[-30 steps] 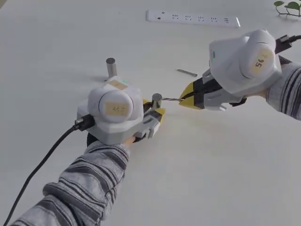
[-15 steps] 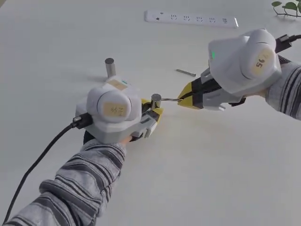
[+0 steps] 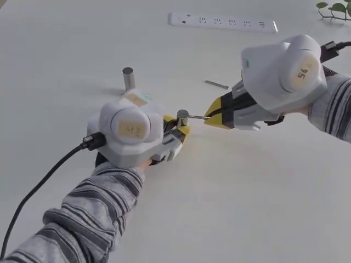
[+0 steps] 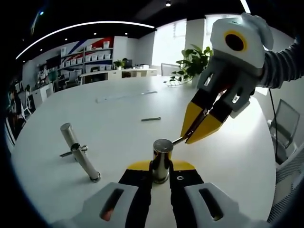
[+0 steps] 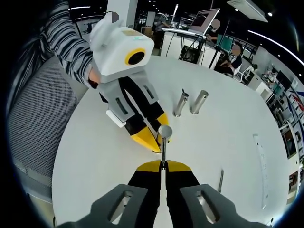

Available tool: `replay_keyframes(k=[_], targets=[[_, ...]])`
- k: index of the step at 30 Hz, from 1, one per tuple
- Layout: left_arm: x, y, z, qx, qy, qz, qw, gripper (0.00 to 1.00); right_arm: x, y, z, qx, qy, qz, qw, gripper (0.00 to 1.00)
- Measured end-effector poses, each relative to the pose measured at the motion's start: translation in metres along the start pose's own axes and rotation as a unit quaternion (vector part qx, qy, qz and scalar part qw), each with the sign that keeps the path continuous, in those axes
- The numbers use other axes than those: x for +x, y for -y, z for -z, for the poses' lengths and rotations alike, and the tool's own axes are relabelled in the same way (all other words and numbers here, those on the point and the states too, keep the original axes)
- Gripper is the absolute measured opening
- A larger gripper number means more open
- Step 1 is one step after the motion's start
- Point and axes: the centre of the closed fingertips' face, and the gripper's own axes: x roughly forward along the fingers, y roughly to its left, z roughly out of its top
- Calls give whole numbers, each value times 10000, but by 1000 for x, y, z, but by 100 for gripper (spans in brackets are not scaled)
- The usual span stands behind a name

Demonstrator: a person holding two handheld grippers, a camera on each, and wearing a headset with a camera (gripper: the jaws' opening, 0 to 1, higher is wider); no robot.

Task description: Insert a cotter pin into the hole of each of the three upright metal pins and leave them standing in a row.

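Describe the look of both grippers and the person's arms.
The left gripper and right gripper match: rounded white housings with a tan label on the back, black jaws ending in yellow tips. The right label bears blurred digits. A black cable leaves the left housing. Both arms wear grey sleeves with dark stripes.

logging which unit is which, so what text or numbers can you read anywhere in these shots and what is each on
"56", sideways, second digit unsure: on the tan sticker on the right gripper.
On the left gripper, the paler sticker has print too blurred to read.
On the power strip, nothing is legible.
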Motion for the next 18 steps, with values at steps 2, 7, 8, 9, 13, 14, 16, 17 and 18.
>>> replay_keyframes(k=[2, 7, 8, 9, 13, 14, 16, 17, 18], targets=[[0, -1, 0, -33, 24, -37, 10000, 10, 2, 1, -1, 7, -18, 15, 10000, 0], [1, -1, 1, -132, 50, -124, 9998, 10, 3, 1, -2, 62, -50, 37, 10000, 0], [1, -1, 1, -165, 56, -150, 9997, 10, 4, 1, -2, 82, -43, 38, 9999, 0], [1, -1, 1, -194, 60, -163, 9997, 10, 4, 0, -4, 105, -27, 42, 9999, 0], [1, -2, 2, -335, 77, -195, 9992, 10, 6, 0, -7, 78, -26, 62, 9999, 0], [1, -2, 2, -385, 82, -206, 9990, 10, 7, 1, -8, 62, -29, 65, 10000, 0], [2, -2, 2, -414, 90, -223, 9989, 11, 8, 1, -9, -9, -45, 76, 10000, 0], [2, -2, 2, -434, 93, -235, 9987, 11, 8, 1, -9, -23, -51, 80, 10000, 0], [2, -2, 2, -451, 97, -244, 9986, 11, 8, 0, -11, -31, -47, 78, 10000, 0]])
